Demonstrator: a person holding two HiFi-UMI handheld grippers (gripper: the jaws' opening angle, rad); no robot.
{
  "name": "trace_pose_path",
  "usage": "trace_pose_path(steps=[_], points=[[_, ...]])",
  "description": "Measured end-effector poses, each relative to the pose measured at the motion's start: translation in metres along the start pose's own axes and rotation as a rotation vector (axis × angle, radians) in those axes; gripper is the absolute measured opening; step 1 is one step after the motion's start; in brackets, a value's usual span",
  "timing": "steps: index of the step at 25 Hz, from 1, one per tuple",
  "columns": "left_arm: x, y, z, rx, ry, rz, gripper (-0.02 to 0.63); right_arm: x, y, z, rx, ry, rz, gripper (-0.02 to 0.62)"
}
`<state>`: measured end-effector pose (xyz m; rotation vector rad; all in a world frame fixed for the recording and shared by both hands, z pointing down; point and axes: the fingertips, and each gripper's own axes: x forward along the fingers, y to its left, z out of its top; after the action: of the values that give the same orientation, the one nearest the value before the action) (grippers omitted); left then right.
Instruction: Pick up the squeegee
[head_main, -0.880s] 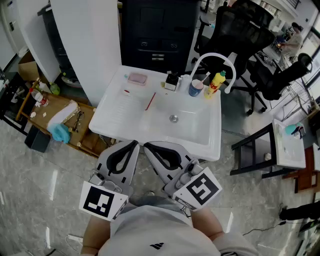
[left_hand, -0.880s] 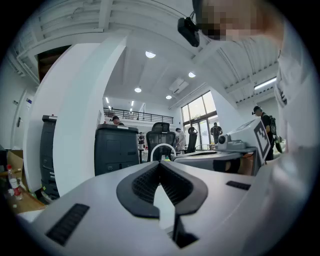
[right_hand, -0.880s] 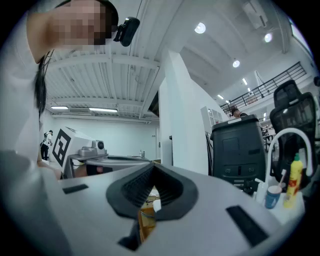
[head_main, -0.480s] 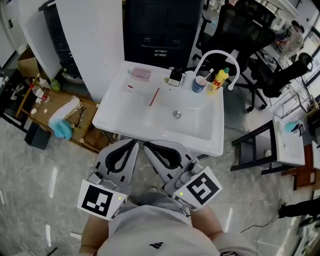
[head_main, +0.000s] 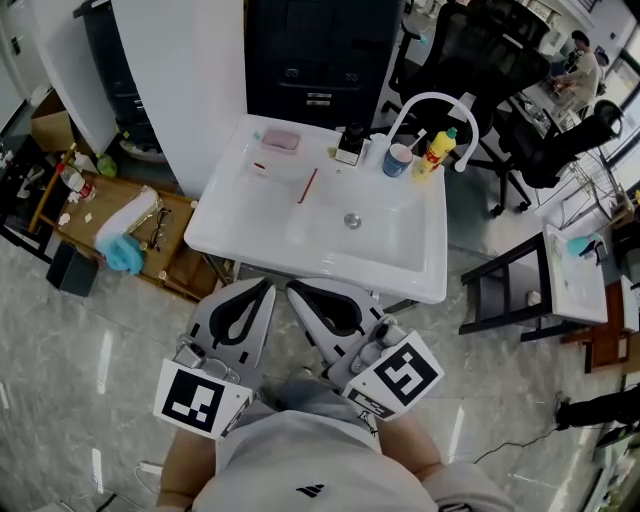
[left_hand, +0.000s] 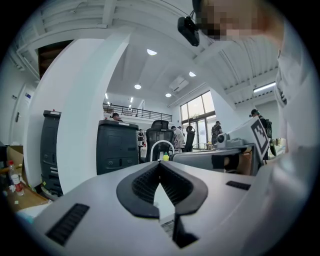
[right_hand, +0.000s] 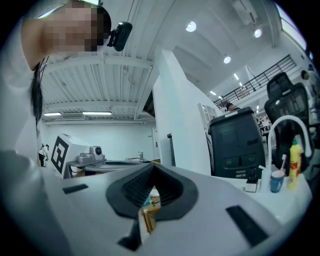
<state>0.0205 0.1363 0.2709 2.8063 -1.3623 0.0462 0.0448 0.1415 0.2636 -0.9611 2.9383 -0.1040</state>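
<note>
Holding both tools low, close against the person's white shirt (head_main: 300, 465). Left gripper (head_main: 268, 289) is clenched, jaw tips meeting, nothing caught between the black ribbed pads (left_hand: 145, 182). Right gripper (head_main: 294, 291) just beside it is likewise clenched and empty, its tips nearly touching the left's. Glossy grey floor (head_main: 80, 370) lies below both.

Directly ahead of the two grippers, well apart from them, stands a white ceramic sink (head_main: 300, 262) with a round metal drain (head_main: 351, 221) in its basin. The slim red squeegee (head_main: 307, 186) lies flat on the sink's drainboard beyond the drain, ahead of the left gripper, at the basin's left edge and untouched by either gripper. A small red scrap (head_main: 259, 167) sits further left.

Along the far rim: pink soap dish (head_main: 281, 140), small black-and-white box (head_main: 350, 150), blue cup (head_main: 398, 160), yellow squeeze bottle (head_main: 433, 150), white arched tap (head_main: 430, 105). Beyond the sink, a dark cabinet (head_main: 310, 60) and black office chairs (head_main: 480, 60).
</note>
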Motion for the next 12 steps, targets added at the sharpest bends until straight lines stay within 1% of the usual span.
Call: trace_pose_path(steps=[6, 12], points=[[0.006, -0.005, 0.004, 0.007, -0.018, 0.011, 0.012, -0.007, -0.005, 0.002, -0.016, -0.002, 0.01, 0.009], [0.014, -0.021, 0.005, 0.023, -0.031, 0.025, 0.012, -0.021, -0.01, 0.001, -0.026, -0.003, 0.04, 0.009]])
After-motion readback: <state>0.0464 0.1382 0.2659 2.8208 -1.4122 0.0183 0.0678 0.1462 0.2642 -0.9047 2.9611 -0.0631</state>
